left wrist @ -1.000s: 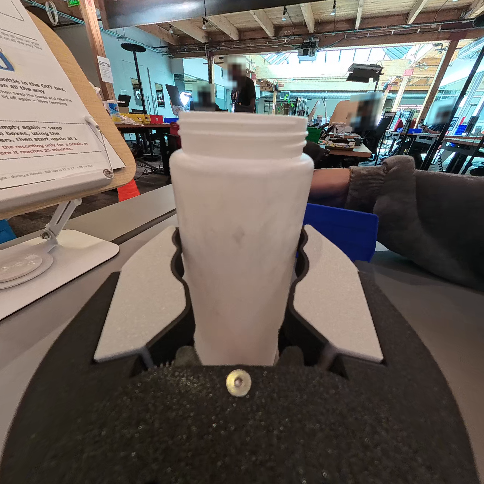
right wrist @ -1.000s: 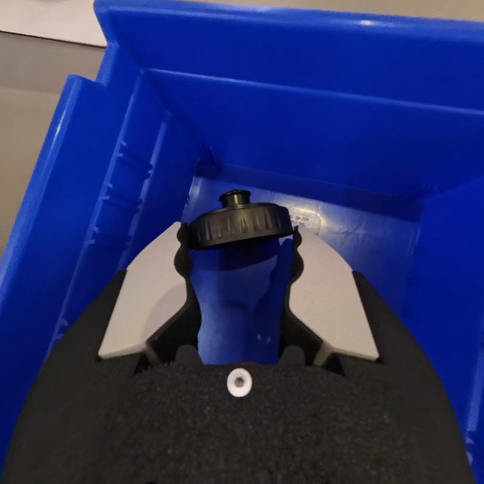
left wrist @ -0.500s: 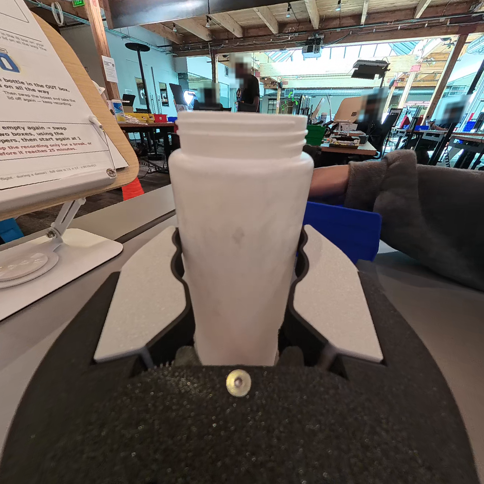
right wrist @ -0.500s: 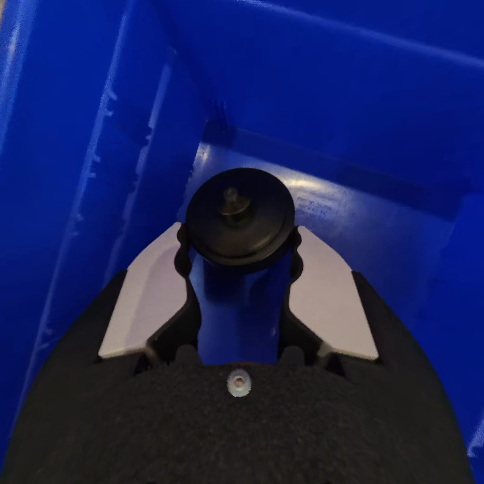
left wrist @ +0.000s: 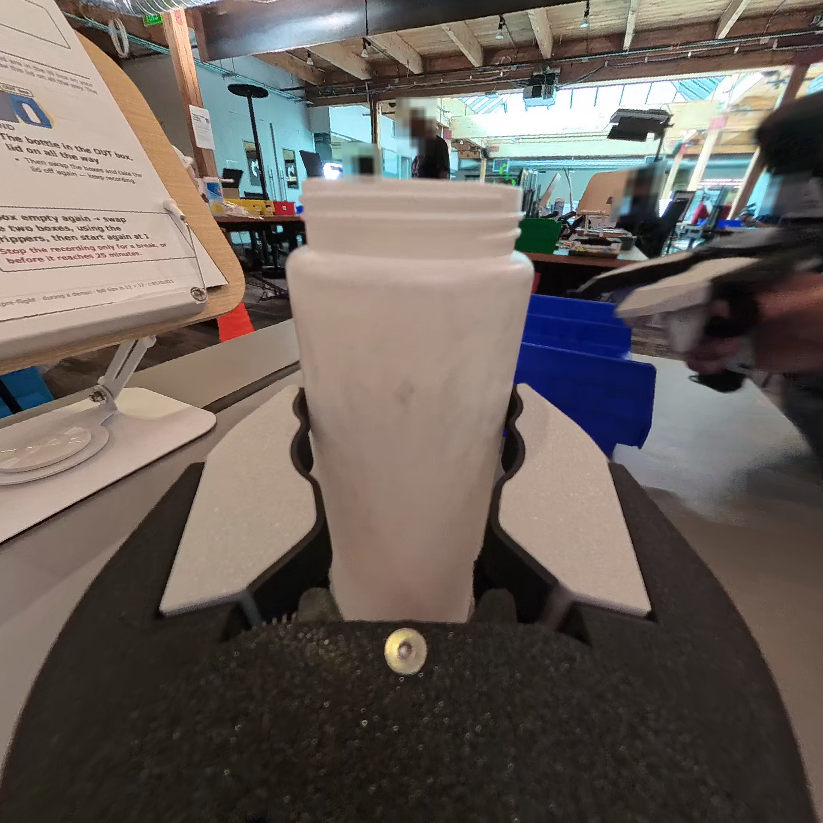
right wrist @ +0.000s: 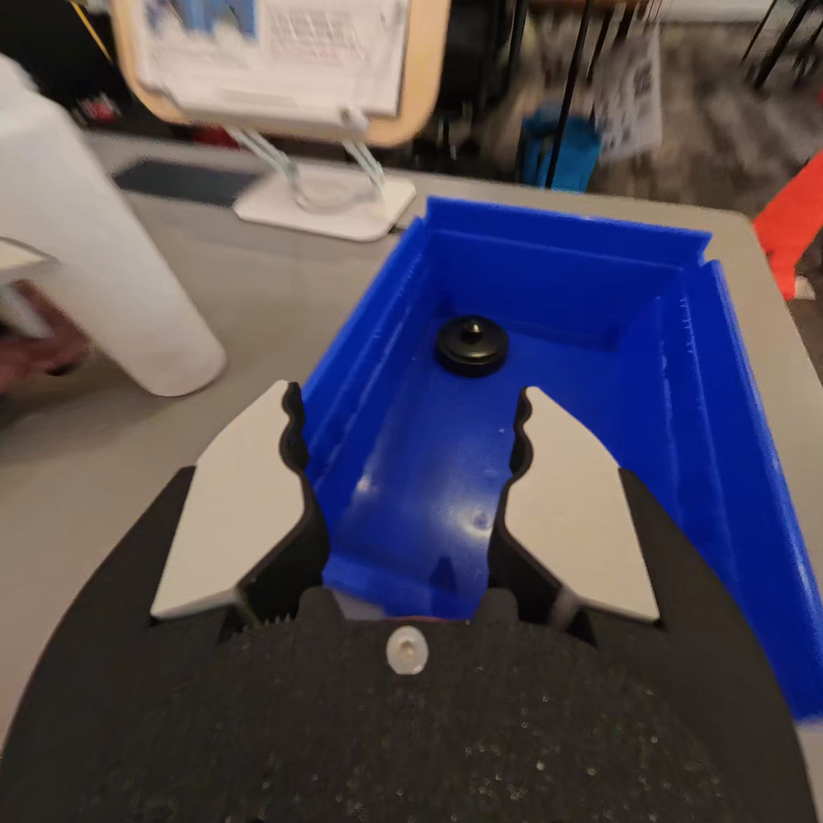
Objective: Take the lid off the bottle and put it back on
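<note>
Left tongs (left wrist: 407, 401): clenched around the white bottle (left wrist: 407, 365), one jaw on each side of its body, centre of the left wrist view.
Bottle: upright, uncapped, its threaded neck bare at the top; in the right wrist view it shows blurred at the left edge (right wrist: 89, 249), standing on the grey surface (right wrist: 249, 285).
Right tongs (right wrist: 407, 396): released, jaws spread wide with nothing between them, held above the near end of the blue bin (right wrist: 712, 445); in the left wrist view they appear blurred at the right edge (left wrist: 694, 285).
Lid (right wrist: 472, 345): black, with a small spout on top, lying on the bin floor near its far wall, apart from the tongs, upper centre of the right wrist view.
Blue bin: on the surface, just right of the bottle in both views (left wrist: 588, 374).
Instruction board (left wrist: 89, 187): a sheet of paper on a tilted wooden panel with a white stand, upper left of the left wrist view.
</note>
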Demonstrator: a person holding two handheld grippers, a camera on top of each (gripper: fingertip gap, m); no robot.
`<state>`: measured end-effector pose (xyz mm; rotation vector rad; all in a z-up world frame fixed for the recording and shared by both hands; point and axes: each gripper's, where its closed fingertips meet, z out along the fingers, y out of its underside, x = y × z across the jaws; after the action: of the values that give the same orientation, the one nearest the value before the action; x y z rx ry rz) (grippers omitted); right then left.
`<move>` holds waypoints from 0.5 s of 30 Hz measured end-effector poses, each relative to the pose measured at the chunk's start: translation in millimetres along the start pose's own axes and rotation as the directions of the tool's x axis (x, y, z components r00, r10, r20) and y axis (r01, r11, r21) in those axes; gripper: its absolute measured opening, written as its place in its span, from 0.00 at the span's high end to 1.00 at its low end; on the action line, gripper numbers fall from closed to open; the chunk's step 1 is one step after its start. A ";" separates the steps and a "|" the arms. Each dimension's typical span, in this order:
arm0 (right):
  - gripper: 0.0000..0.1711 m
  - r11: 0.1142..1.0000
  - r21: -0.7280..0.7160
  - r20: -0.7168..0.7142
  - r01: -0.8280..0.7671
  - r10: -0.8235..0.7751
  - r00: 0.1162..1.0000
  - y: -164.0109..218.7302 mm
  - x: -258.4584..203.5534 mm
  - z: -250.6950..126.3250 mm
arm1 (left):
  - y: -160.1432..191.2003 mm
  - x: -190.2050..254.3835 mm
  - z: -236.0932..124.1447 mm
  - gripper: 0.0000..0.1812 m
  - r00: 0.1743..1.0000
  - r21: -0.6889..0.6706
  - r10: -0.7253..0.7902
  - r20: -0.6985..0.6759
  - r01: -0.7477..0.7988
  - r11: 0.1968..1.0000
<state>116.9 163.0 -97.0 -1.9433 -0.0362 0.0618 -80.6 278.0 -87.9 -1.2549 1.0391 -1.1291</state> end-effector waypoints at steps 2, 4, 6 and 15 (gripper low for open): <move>0.49 0.995 0.104 0.012 -0.011 0.010 1.000 10.2 -16.6 -34.7 | 1.1 0.9 -0.8 0.54 0.999 0.006 0.032 0.007 -0.032 0.999; 0.50 0.990 0.127 -0.001 -0.053 0.054 0.999 30.4 -25.3 -56.8 | -2.2 1.9 -2.7 0.49 0.999 0.019 0.034 0.014 -0.035 0.999; 0.50 0.987 0.137 0.043 -0.089 0.084 0.996 46.7 -38.3 -67.2 | -14.5 2.4 -9.3 0.45 0.999 0.055 0.010 0.036 -0.012 0.998; 0.51 0.988 0.069 0.216 -0.136 0.119 0.969 51.7 -79.7 -71.3 | 10.1 50.3 -120.7 0.53 0.911 -0.233 -0.240 0.335 0.327 0.916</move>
<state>41.5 73.5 -117.1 -1.8466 -0.0485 0.3505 -190.8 208.7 -103.3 -1.7979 0.8200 -0.9841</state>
